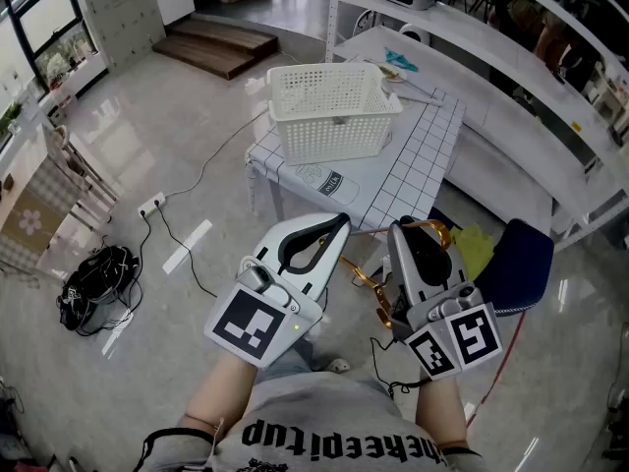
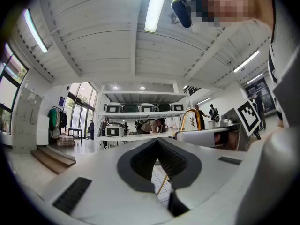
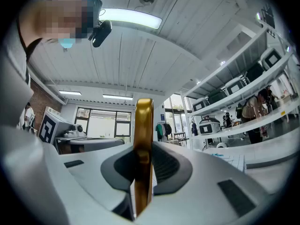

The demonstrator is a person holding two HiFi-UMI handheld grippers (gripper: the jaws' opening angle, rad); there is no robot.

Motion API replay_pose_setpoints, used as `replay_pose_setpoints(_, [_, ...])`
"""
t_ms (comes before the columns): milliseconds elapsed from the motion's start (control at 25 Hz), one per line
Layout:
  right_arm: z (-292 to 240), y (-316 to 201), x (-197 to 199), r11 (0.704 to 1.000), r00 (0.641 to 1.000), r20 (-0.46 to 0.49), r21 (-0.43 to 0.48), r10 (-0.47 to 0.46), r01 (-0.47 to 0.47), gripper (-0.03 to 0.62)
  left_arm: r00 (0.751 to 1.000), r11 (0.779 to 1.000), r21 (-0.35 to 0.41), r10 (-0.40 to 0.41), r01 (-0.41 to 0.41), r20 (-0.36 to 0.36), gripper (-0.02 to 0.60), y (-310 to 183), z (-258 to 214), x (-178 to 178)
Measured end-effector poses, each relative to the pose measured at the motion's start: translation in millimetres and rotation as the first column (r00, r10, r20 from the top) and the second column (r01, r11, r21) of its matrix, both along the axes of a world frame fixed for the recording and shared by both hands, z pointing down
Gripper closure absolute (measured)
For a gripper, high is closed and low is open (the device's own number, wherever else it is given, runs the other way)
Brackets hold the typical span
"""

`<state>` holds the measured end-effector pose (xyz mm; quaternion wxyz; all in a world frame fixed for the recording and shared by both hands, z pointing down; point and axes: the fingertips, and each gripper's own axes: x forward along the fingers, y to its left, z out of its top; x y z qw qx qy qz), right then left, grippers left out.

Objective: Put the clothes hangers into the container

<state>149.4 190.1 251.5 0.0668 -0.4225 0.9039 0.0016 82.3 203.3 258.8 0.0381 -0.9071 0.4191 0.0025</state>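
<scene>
A white slotted basket [image 1: 334,116] stands on a small table with a grid-patterned cover [image 1: 413,170], ahead of both grippers. My right gripper [image 1: 415,229] [image 3: 143,146] is shut on a gold clothes hanger [image 1: 366,281] [image 3: 143,125]. The hanger's hook curls over the jaw tips, and its body hangs down between the two grippers. My left gripper [image 1: 339,224] [image 2: 158,142] is beside it on the left, level, with its jaws meeting at the tips and nothing between them. In the left gripper view the gold hook [image 2: 190,118] rises above the right gripper's body.
A bundle of black cables [image 1: 93,288] and a power strip [image 1: 152,205] lie on the floor at left. Wooden steps [image 1: 216,45] are at the back. A blue seat [image 1: 516,264] with a yellow-green cloth [image 1: 477,247] sits right of the table, beside long white shelves [image 1: 511,77].
</scene>
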Motion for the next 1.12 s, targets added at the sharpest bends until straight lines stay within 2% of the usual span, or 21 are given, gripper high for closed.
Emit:
replay_pose_setpoints(600, [8,-38,-32,0.999,0.999,0.001,-0.026,0.033,-0.033,0.528,1.0,1.0,-0.017,0.022,-0.022,-0.005,0.567,-38,6,-33])
replay_pose_setpoints(840, [0,-64,-41,0.998,0.995,0.089,-0.046,0.045,-0.041,0.526,1.0,0.999,-0.014,0.03,-0.03,-0.006,0.568,-63,6,-56])
replay_pose_setpoints(1120, [-13,-94,-51,0.996,0.99,0.101,-0.009,0.093,-0.093,0.526,0.998,0.999,0.001,0.054,-0.054,-0.009,0.568,-97,3,-80])
